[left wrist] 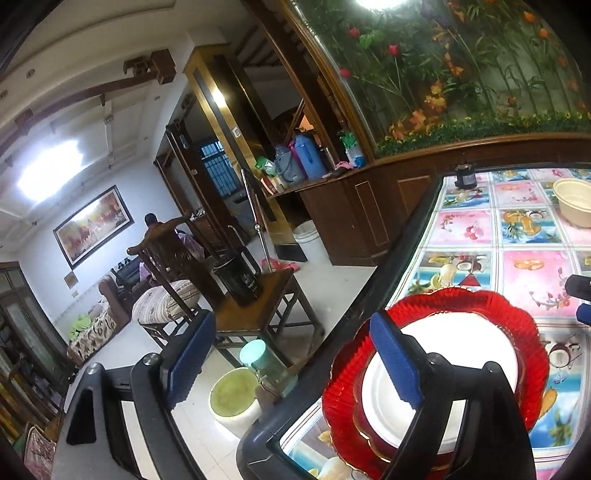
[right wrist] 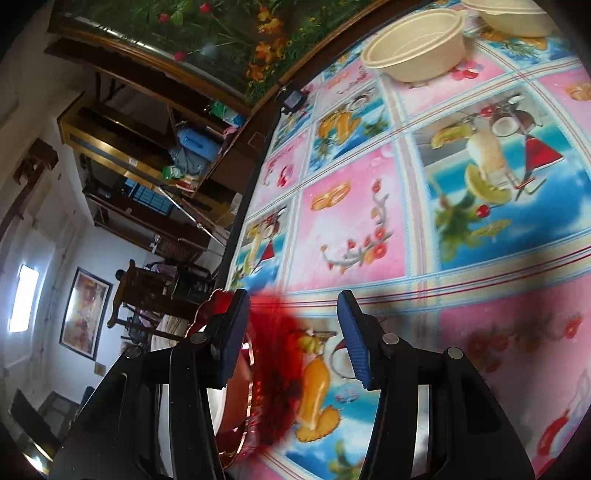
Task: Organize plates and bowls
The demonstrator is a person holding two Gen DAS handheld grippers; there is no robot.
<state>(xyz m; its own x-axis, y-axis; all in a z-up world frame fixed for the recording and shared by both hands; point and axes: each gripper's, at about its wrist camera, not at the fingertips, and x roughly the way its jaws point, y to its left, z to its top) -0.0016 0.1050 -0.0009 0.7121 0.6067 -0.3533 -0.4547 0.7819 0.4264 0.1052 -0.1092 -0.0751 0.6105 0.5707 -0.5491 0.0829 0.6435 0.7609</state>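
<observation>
1. Near the table's front-left corner: a red plate (left wrist: 436,306) with a scalloped, ribbed rim, glossy and translucent like pressed glass or hard plastic, and stacked inside it a smooth white plate (left wrist: 443,343) — a shallow, nested pile.
2. Farther back on the table: two cream bowls, the nearer bowl (right wrist: 415,44) matte and thin-walled, the second bowl (right wrist: 517,18) just behind it, partly cut off.
3. Left gripper (left wrist: 295,354): jaws wide apart, nothing between the blue ribbed pads, one finger hanging over the white plate, the other out past the table edge.
4. Right gripper (right wrist: 291,332): jaws about half open, empty — left finger right at the red rim, contact impossible to tell through the blur.
5. Likely handling: plates stiff, brittle, slick; best pinched at the rim, across its thin edge. Bowls probably light and slightly flexible — wall pinch, gentle squeeze.
6. Underneath: glossy tablecloth (right wrist: 369,206) printed with fruit and flower squares, likely slippery.
</observation>
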